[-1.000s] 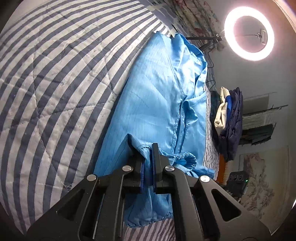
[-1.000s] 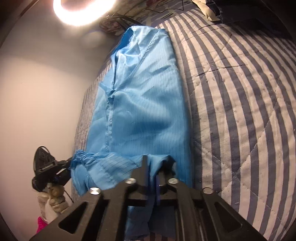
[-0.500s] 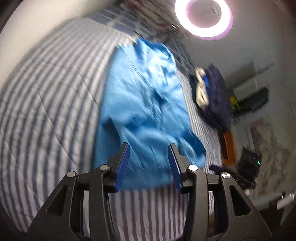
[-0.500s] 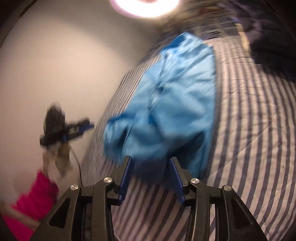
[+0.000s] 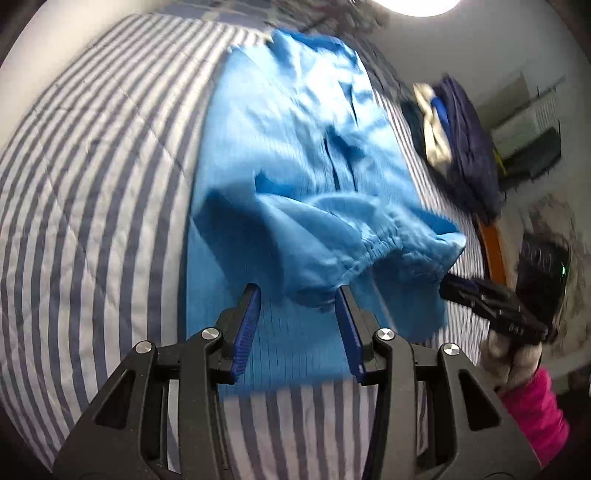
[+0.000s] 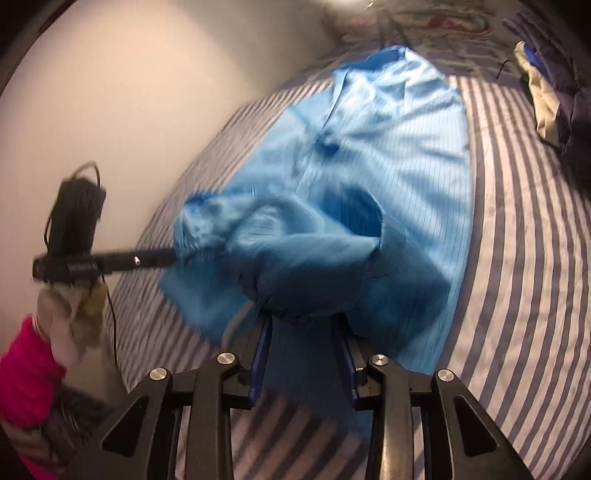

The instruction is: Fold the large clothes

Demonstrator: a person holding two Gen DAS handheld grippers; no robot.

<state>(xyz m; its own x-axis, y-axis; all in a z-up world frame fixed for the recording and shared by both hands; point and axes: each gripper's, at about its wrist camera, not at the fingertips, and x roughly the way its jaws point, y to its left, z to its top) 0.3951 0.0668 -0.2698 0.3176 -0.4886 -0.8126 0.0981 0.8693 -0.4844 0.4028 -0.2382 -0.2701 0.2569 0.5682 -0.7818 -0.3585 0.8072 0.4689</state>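
Observation:
A bright blue pinstriped garment (image 5: 295, 122) (image 6: 399, 147) lies lengthwise on the striped quilt (image 5: 92, 166). One sleeve with an elastic cuff (image 5: 373, 251) is folded across its lower part. My left gripper (image 5: 297, 299) hovers open just above that fold, with nothing pinched. My right gripper (image 6: 302, 326) also stands apart from the cloth; its jaws are closing, and only the fold's edge lies near the tips. Each view shows the other gripper (image 5: 447, 288) (image 6: 170, 258) held by a gloved hand with a pink sleeve (image 5: 532, 413), its tip at the garment's side edge.
A pile of navy and cream clothes (image 5: 454, 147) (image 6: 550, 96) sits on the quilt beyond the garment. A ring light (image 5: 417, 5) glows at the head end. A plain wall (image 6: 129, 92) runs along one side. The orange bed edge (image 5: 491, 251) shows on the other.
Both grippers were shut on the blue cloth a second ago. They have let go, opened, rolled and drawn back upward. The sleeve now rests folded across the garment.

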